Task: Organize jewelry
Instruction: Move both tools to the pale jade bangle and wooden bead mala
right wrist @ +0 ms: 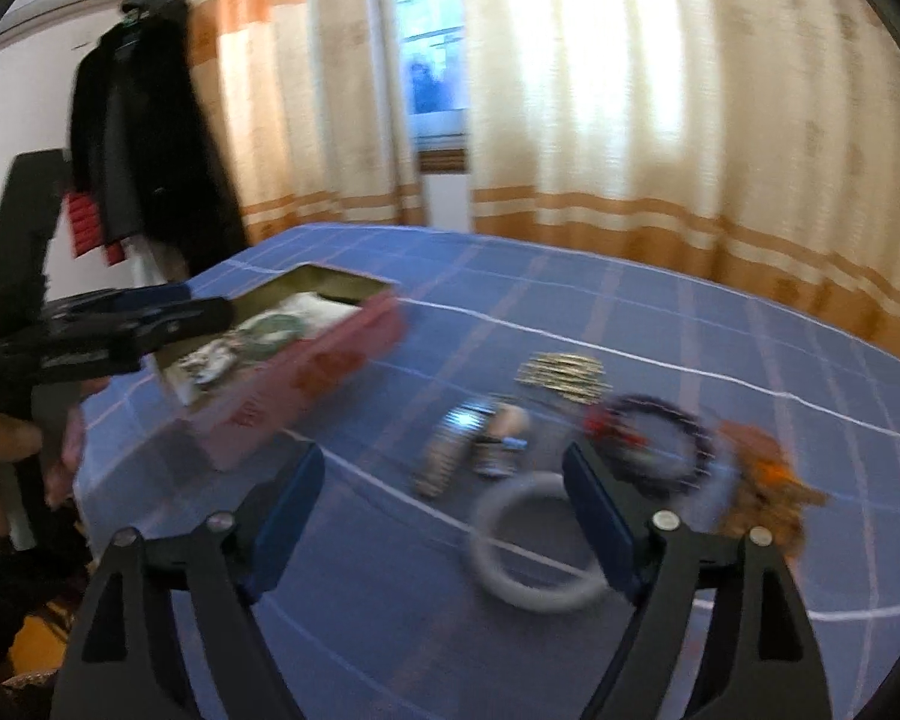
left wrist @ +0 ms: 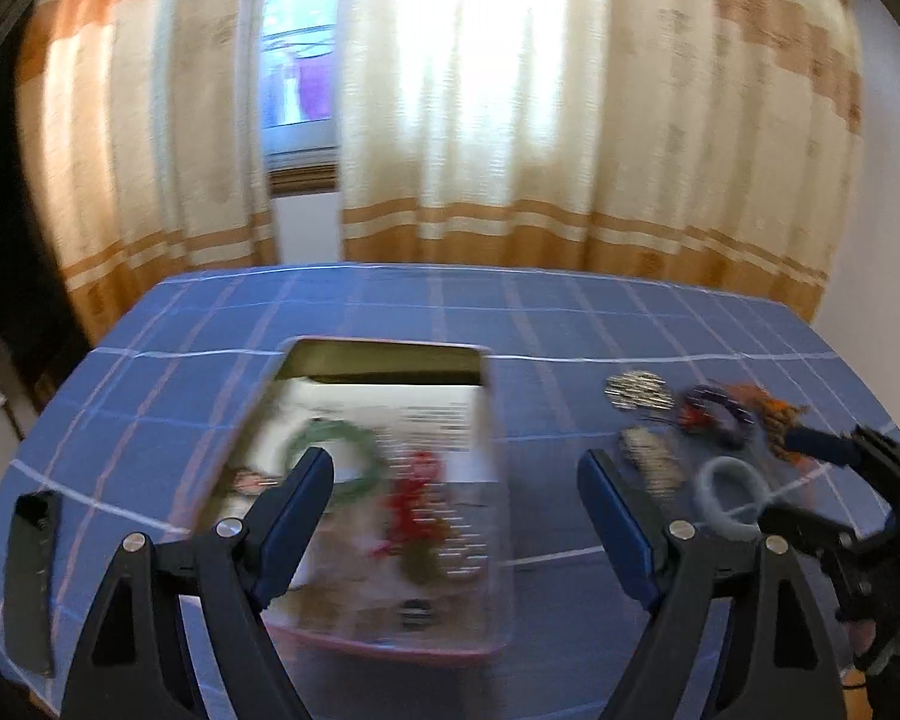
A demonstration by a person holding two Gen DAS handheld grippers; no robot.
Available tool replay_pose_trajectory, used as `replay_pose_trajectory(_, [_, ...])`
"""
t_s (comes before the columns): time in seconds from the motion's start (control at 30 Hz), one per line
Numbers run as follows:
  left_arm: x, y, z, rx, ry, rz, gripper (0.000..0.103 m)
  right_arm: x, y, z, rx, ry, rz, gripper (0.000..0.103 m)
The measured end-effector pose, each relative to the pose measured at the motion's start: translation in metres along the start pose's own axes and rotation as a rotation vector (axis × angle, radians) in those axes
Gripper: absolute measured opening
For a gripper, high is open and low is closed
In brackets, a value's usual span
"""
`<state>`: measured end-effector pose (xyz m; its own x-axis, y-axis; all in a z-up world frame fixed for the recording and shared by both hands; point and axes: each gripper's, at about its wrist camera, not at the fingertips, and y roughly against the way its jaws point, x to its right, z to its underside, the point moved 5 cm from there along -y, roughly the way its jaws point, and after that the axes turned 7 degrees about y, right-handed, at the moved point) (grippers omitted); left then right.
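Observation:
An open pink box point(left wrist: 486, 651) sits on the blue checked tablecloth point(left wrist: 570, 312) and holds a green ring point(left wrist: 354, 450) and red beads point(left wrist: 411, 504). My left gripper point(left wrist: 456, 468) is open above the box. To the right lie a grey ring point(left wrist: 711, 501), a dark purple bracelet point(left wrist: 720, 411), a gold piece point(left wrist: 639, 390) and an orange piece point(left wrist: 774, 408). My right gripper point(right wrist: 444, 474) is open and empty, low over the cloth, with the grey ring point(right wrist: 510, 588) by its right finger. The box point(right wrist: 306, 378) is at its left.
The left gripper point(right wrist: 120, 324) shows at the left of the right wrist view, and the right gripper point(left wrist: 840, 456) at the right edge of the left wrist view. Curtains point(left wrist: 510, 120) hang behind the table. A dark coat point(right wrist: 144, 138) hangs at the far left.

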<state>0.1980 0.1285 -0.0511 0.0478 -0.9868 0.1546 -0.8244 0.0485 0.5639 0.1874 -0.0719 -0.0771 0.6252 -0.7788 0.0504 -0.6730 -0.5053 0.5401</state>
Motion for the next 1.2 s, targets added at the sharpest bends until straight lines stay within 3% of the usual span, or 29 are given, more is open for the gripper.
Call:
replay_pose_trajectory(0.3, [0.096, -0.023, 0.022, -0.067, -0.134, 0.121, 0.084, 0.074, 0.029, 0.033, -0.033, -0.09, 0.199, 0.087])
replay_pose_trajectory(0.47, [0.134, -0.035, 0.036, -0.123, -0.172, 0.189, 0.084, 0.098, 0.038, 0.048, -0.051, -0.146, 0.228, 0.088])
replay_pose_trajectory(0.6, [0.158, -0.046, 0.047, -0.178, -0.201, 0.227, 0.084, 0.11, 0.045, 0.051, -0.048, -0.17, 0.261, 0.098])
replay_pose_trajectory(0.7, [0.17, -0.053, 0.057, -0.223, -0.215, 0.251, 0.084, 0.117, 0.047, 0.054, -0.053, -0.188, 0.267, 0.098])
replay_pose_trajectory(1.1, [0.18, -0.073, 0.071, -0.272, -0.242, 0.192, 0.083, 0.127, 0.042, 0.059, -0.095, -0.233, 0.25, 0.098])
replay_pose_trajectory(1.2, [0.177, -0.086, 0.072, -0.326, -0.223, 0.198, 0.083, 0.126, 0.04, 0.06, -0.106, -0.228, 0.25, 0.098])
